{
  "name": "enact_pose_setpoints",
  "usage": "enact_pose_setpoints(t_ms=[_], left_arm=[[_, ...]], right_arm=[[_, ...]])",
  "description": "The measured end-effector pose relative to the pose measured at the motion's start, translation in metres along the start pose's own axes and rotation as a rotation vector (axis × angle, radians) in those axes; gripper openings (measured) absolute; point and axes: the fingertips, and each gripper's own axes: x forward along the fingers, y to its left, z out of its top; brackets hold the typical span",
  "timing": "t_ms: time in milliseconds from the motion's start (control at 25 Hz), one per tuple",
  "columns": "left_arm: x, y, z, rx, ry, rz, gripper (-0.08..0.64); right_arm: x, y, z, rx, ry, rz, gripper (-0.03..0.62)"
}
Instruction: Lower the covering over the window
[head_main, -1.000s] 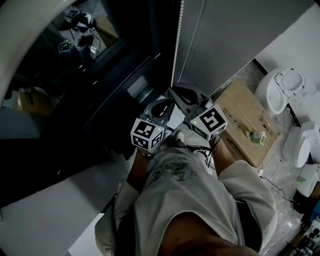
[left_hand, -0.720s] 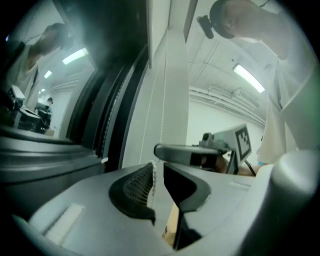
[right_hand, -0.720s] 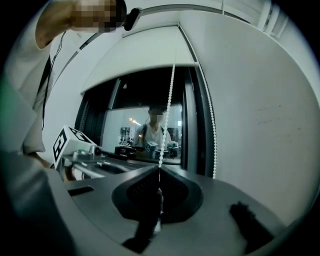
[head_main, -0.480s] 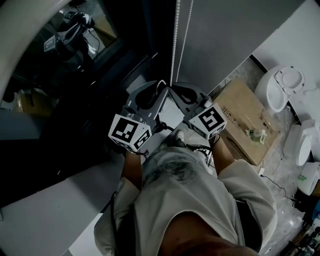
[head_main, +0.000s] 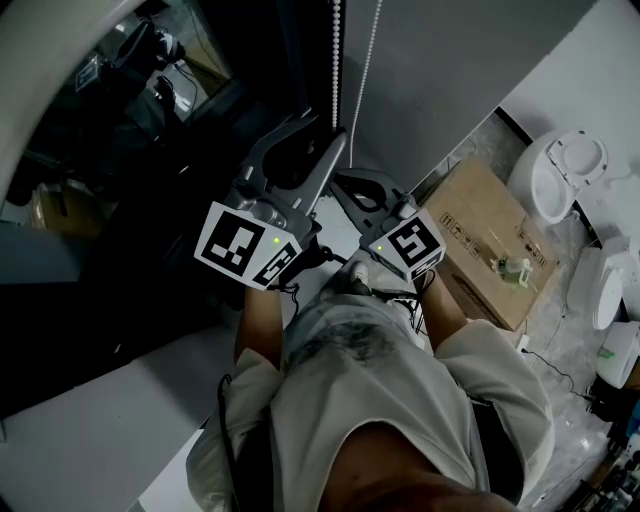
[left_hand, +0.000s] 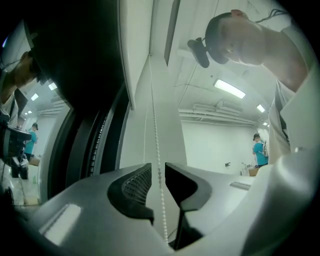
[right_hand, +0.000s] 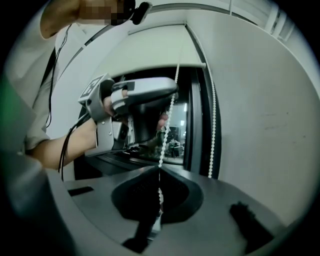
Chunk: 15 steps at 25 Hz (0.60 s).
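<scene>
Dim room: dark window (head_main: 150, 130) on the left, grey wall on the right, and down on the floor a cardboard box (head_main: 490, 240) with a white toilet (head_main: 560, 180) beside it.

The bead chain (head_main: 335, 60) hangs in two strands next to the window frame. The left gripper (head_main: 325, 135) is the higher one, pointing up along the chain. In its own view the jaws are opening, and the chain (left_hand: 155, 125) runs through the gap between the pads without being pinched, so the left gripper (left_hand: 157, 175) has let go.

The right gripper (head_main: 345, 185) sits just below it. In its view it (right_hand: 159, 170) is clamped on one strand of the chain (right_hand: 170, 115), jaws pressed together, while the other strand (right_hand: 214, 125) hangs free just to the side by the frame. The left gripper (right_hand: 140, 95) shows up there too, higher on the same strand.

The blind (right_hand: 145, 47) is up near the top of the window (right_hand: 175, 135), so most of the glass is uncovered.
</scene>
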Motion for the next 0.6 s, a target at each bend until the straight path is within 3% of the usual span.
enact_pose_setpoints(t_ms=[120,200,600], left_arm=[[0.009,-0.004,0.006,0.015,-0.008,-0.012,0.091],[0.011,-0.003,0.007,0.027,-0.008,0.002,0.026],[0.003,0.0,-0.023,-0.004,0.059,0.032,0.017]], right_arm=[[0.0,0.002,0.001,-0.005,-0.001,0.003,0.018],[0.001,0.003,0.001,-0.002,-0.004,0.003,0.018],[0.004,0.01,-0.029,-0.004,0.071,0.015,0.018]])
